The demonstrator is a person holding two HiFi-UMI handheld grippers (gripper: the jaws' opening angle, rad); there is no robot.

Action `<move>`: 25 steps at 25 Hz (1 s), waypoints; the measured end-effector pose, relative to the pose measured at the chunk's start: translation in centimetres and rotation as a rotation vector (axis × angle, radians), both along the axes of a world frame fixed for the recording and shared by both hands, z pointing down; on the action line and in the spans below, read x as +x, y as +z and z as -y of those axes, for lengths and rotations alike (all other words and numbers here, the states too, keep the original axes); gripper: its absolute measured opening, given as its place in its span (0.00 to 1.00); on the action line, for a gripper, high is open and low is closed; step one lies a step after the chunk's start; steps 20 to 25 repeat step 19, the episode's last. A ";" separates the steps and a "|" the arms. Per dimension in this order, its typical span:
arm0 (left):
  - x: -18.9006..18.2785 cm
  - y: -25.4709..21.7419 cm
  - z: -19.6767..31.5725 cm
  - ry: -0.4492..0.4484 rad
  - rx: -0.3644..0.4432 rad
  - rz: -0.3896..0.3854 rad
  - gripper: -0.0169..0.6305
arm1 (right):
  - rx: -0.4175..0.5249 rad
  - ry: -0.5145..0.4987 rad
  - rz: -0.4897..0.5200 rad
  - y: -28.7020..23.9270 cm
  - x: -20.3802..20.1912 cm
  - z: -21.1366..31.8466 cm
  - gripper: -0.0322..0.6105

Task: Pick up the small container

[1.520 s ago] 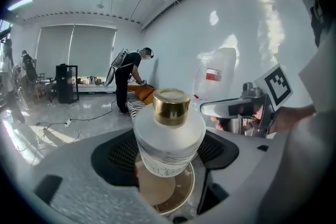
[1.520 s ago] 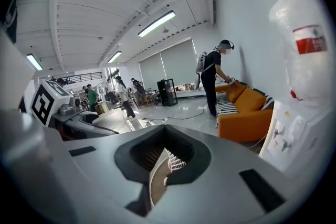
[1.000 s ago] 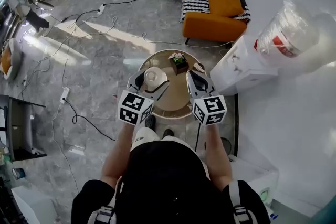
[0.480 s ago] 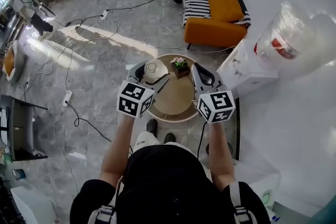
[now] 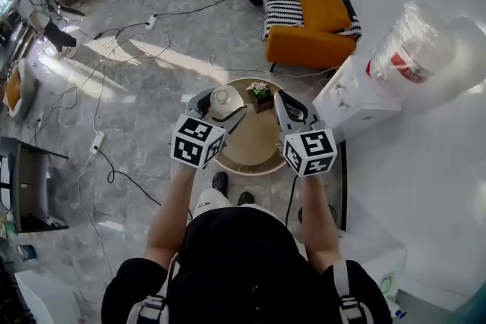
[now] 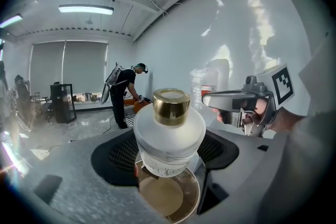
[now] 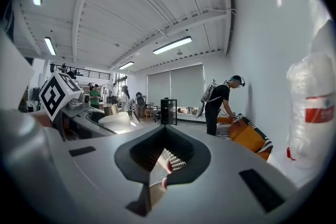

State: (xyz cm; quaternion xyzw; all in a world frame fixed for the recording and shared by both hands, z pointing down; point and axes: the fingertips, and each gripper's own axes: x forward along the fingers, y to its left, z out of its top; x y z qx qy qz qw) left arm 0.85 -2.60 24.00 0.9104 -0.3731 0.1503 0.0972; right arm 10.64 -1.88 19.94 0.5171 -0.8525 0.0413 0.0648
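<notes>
Grey marble floor (image 5: 137, 87) strewn with cables surrounds a small round tabletop (image 5: 254, 144), with an orange sofa (image 5: 315, 19) on the far side and a white water dispenser (image 5: 357, 99) against the wall at the right. Note that the left claw (image 5: 216, 104) is pinching the small container (image 5: 225, 97). In the left gripper view the white body with its gold cap sits squarely between the two jaws of the left claw (image 6: 168, 155), which press on its lower sides. The small container (image 6: 169, 136) stands upright, its long axis vertical and its cap uppermost. The tabletop shows directly beneath it over the far-left edge, so it appears lifted clear of the surface, though the gap cannot be confirmed. Your right claw (image 5: 292, 108) hovers over the right side of the tabletop. In its own view the right claw (image 7: 163, 157) has its jaws pressed together with nothing between them. Treat the left claw as the working one; the right is not needed. A small potted plant (image 5: 260, 93) stands just to the right of the container, between the two claws, so avoid swinging rightward. Open room lies upward and toward you.
</notes>
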 end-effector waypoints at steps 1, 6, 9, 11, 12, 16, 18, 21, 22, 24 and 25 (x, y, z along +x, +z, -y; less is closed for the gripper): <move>-0.1 0.0 -0.1 0.000 0.000 0.002 0.53 | -0.002 -0.001 0.001 0.1 -0.1 -0.1 0.05; -0.6 0.1 -0.2 -0.006 -0.002 0.005 0.53 | -0.010 -0.009 -0.001 0.4 -0.8 -0.3 0.05; -0.7 0.0 -0.4 -0.007 0.001 0.001 0.53 | -0.014 -0.009 -0.004 0.5 -0.9 -0.5 0.05; -0.8 0.1 -0.6 -0.007 0.003 0.000 0.53 | -0.014 -0.009 -0.006 0.6 -1.0 -0.7 0.05; -0.9 0.1 -0.6 -0.008 0.004 -0.001 0.53 | -0.012 -0.008 -0.007 0.5 -1.0 -0.7 0.05; -0.9 0.1 -0.4 -0.011 0.002 -0.001 0.53 | -0.010 -0.007 -0.009 0.4 -0.8 -0.5 0.05; -0.7 0.2 -0.3 -0.013 0.000 -0.002 0.53 | -0.010 -0.007 -0.010 0.5 -0.6 -0.4 0.05; -0.6 0.3 -0.2 -0.014 -0.002 -0.003 0.53 | -0.010 -0.007 -0.011 0.5 -0.4 -0.3 0.05; -0.6 0.3 -0.2 -0.014 -0.002 -0.003 0.53 | -0.010 -0.007 -0.011 0.5 -0.4 -0.3 0.05; -0.6 0.3 -0.2 -0.014 -0.002 -0.003 0.53 | -0.010 -0.007 -0.011 0.5 -0.4 -0.3 0.05; -0.6 0.3 -0.2 -0.014 -0.002 -0.003 0.53 | -0.010 -0.007 -0.011 0.5 -0.4 -0.3 0.05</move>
